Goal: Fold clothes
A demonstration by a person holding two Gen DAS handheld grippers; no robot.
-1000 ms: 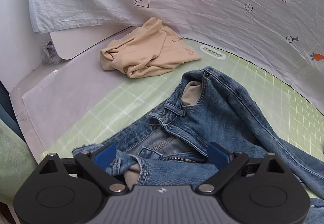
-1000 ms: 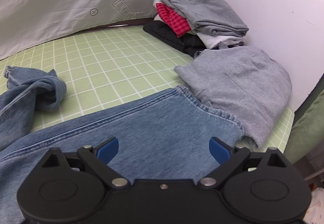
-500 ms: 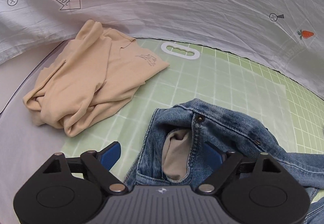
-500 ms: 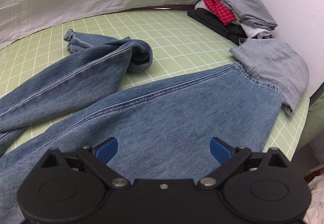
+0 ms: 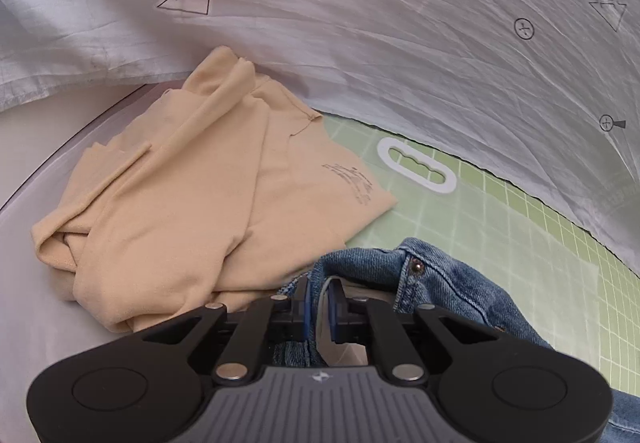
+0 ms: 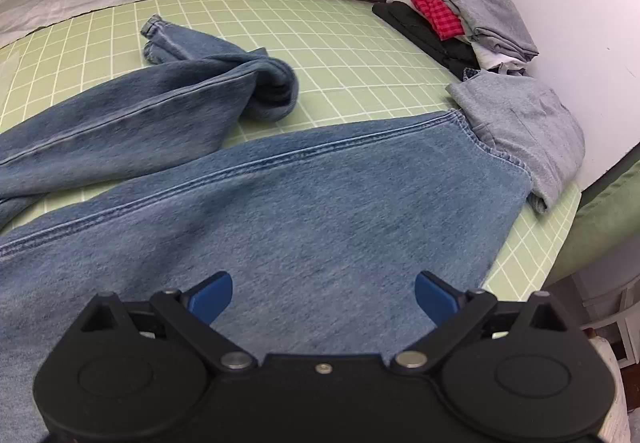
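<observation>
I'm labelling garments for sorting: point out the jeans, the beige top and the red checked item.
jeans (image 6: pixel 320 211): right wrist view, on the near leg.
beige top (image 5: pixel 192 195): left wrist view, mid-fabric.
red checked item (image 6: pixel 434 9): right wrist view, in the stack.

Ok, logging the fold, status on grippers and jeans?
Left gripper just closed on jeans waistband. Right gripper open above the leg. Beige shirt touching waistband; grey garment at hem.
</observation>
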